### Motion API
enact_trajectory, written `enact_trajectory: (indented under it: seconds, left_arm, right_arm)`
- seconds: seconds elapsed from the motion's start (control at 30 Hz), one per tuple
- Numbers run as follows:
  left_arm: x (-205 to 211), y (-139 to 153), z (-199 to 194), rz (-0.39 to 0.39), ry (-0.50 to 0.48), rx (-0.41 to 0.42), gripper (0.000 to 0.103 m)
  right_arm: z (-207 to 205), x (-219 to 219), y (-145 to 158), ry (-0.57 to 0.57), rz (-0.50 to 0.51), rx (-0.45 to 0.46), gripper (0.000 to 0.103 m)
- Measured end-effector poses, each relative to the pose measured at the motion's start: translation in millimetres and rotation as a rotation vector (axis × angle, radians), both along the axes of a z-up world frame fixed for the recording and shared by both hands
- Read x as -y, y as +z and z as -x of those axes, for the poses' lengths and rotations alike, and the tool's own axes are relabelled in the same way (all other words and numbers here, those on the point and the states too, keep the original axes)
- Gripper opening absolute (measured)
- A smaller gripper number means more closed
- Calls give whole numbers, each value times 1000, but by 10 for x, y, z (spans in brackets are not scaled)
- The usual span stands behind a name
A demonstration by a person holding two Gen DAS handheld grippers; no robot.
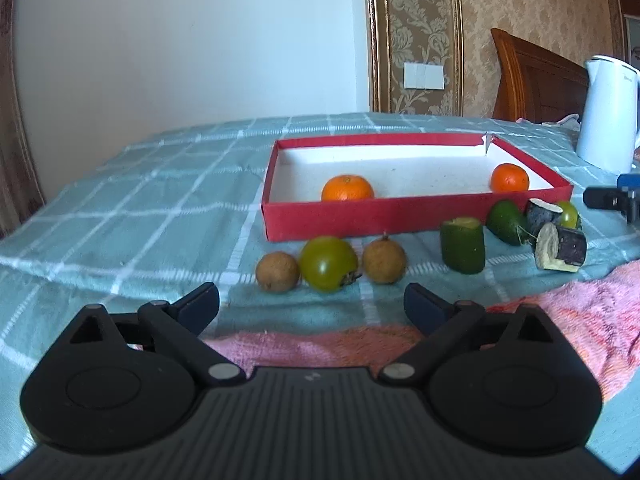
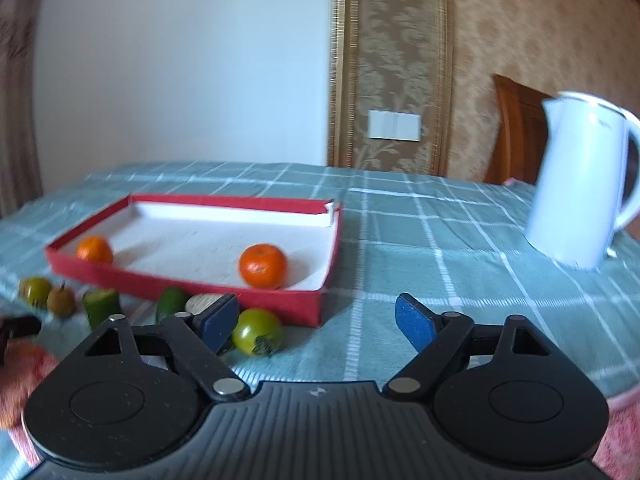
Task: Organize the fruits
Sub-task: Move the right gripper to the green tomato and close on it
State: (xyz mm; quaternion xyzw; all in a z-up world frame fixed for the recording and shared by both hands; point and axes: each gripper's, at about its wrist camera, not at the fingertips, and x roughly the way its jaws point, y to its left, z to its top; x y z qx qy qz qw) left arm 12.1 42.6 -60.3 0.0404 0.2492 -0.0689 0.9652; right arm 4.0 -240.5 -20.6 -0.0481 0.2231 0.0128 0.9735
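Left wrist view: our left claw (image 1: 312, 304) stands wide and empty over the counter (image 1: 160, 200). Two oranges (image 1: 347, 188) lie in the red tray (image 1: 340, 220); a green tomato (image 1: 328, 263) sits between two brown fruits just before it.

Right wrist view: our right claw (image 2: 316, 322) is wide, empty, near another green tomato (image 2: 257, 331) beside the tray's corner. A white kettle (image 2: 580, 184) stands well apart.

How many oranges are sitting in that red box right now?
2. One orange lies near the box's front wall, left of centre in the left wrist view; the other orange sits by the right wall. None seem hidden.
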Motion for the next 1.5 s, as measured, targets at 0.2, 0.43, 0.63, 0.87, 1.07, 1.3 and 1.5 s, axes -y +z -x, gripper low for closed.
enact_trajectory:
  seconds: [0.2, 0.43, 0.63, 0.87, 1.07, 1.3, 1.5]
  left_arm:
    - [-100, -16, -70, 62, 16, -56, 101]
    - [-101, -15, -87, 62, 13, -70, 103]
    - [-108, -18, -93, 67, 10, -69, 103]
    - [-112, -15, -91, 72, 9, -68, 103]
    - [-110, -16, -90, 73, 9, -67, 103]
    - [-112, -15, -84, 80, 8, -65, 103]
    - [-130, -18, -76, 88, 7, -62, 103]
  right_arm:
    - [-33, -62, -104, 37, 36, -58, 79]
    - [-240, -53, -179, 93, -15, -145, 59]
    - [-326, -50, -202, 118, -38, -176, 55]
    - [-410, -109, -219, 137, -13, -187, 55]
    - [-433, -74, -218, 120, -26, -196, 65]
    - [-463, -19, -223, 118, -62, -205, 64]
    - [-408, -121, -213, 172, -31, -188, 33]
